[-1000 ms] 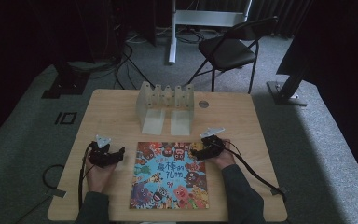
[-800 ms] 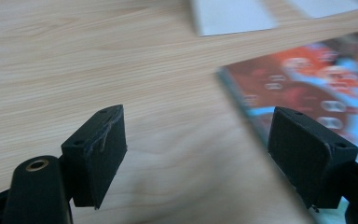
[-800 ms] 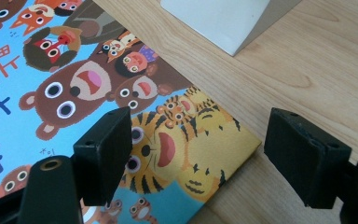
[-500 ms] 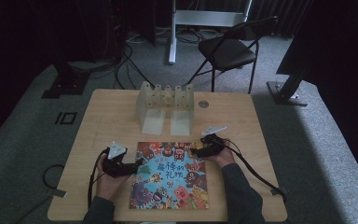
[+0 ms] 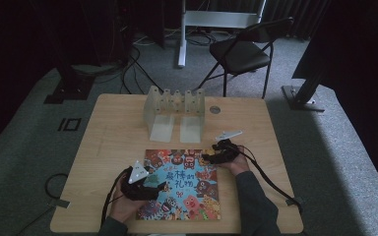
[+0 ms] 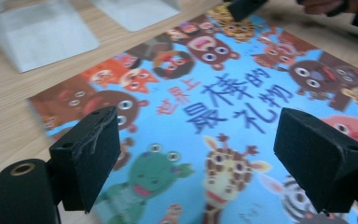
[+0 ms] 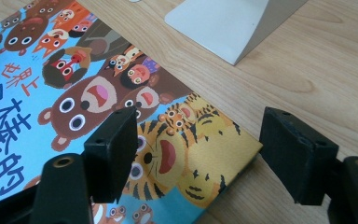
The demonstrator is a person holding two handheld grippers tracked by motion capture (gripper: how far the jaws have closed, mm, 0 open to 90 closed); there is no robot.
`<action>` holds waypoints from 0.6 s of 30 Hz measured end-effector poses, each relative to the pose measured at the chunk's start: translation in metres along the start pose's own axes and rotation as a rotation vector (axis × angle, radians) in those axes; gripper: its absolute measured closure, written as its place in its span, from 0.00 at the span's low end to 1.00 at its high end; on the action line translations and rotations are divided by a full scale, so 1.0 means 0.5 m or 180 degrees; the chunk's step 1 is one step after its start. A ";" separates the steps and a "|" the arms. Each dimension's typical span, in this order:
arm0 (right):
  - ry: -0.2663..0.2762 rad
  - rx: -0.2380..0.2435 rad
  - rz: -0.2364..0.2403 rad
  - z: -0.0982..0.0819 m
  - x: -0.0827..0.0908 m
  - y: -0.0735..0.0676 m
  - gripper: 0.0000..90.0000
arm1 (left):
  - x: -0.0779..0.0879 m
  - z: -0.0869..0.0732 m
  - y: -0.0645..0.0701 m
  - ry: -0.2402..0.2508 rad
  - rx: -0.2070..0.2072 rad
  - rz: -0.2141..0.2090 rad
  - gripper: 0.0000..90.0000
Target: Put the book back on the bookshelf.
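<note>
A picture book (image 5: 182, 184) with cartoon animals on a blue cover lies flat at the front middle of the wooden table (image 5: 113, 142). My left gripper (image 5: 160, 187) hovers over the book's left part, pointing right. Its jaws have just been opening and stand open above the cover (image 6: 223, 102) with nothing pressed between them (image 6: 205, 154). My right gripper (image 5: 206, 158) sits at the book's far right corner, pointing left. Its jaws have just been closing a little. They stand open (image 7: 205, 149) on either side of the tiger-printed corner (image 7: 200, 163), pads apart from it.
A translucent white rack (image 5: 174, 101) with two flat feet (image 5: 162, 129) stands behind the book at the table's far middle. A small grey disc (image 5: 215, 110) lies to its right. A black folding chair (image 5: 241, 51) stands beyond the table. Cables trail off both front sides.
My left gripper has moved right, from the bare wood left of the book to over the book's left part. The right gripper has kept its place at the corner.
</note>
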State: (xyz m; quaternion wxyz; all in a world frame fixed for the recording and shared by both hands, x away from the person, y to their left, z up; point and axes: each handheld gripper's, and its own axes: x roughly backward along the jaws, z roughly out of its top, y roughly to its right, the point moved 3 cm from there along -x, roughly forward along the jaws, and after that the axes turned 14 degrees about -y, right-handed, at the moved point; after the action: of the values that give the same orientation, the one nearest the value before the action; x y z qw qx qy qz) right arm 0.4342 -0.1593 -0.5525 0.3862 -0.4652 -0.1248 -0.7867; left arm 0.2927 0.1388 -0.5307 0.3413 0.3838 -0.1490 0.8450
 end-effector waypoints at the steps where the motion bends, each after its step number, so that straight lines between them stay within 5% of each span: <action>1: 0.0007 -0.0008 0.0007 0.000 0.001 0.000 0.32 | -0.002 -0.001 0.007 -0.0007 -0.0024 -0.0030 0.16; 5: 0.0034 -0.0019 0.0039 0.002 0.006 0.001 0.32 | -0.007 -0.003 0.037 -0.0076 -0.0100 -0.0125 0.12; 7: 0.0048 -0.0024 0.0051 0.003 0.009 0.001 0.32 | -0.007 -0.002 0.053 -0.0113 -0.0114 -0.0332 0.10; 12: 0.0115 -0.0034 0.0113 0.007 0.021 0.001 0.32 | -0.015 -0.002 0.093 -0.0234 -0.0345 -0.0318 0.03; 18: 0.0132 -0.0038 0.0119 0.008 0.026 0.003 0.33 | -0.029 -0.005 0.130 -0.0327 -0.0469 -0.0390 0.02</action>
State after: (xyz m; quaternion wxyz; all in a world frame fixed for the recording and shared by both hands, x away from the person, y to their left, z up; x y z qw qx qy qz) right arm 0.4341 -0.1643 -0.5401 0.4006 -0.4534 -0.1033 -0.7895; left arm 0.2531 0.0862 -0.5426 0.4115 0.4088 -0.2043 0.7885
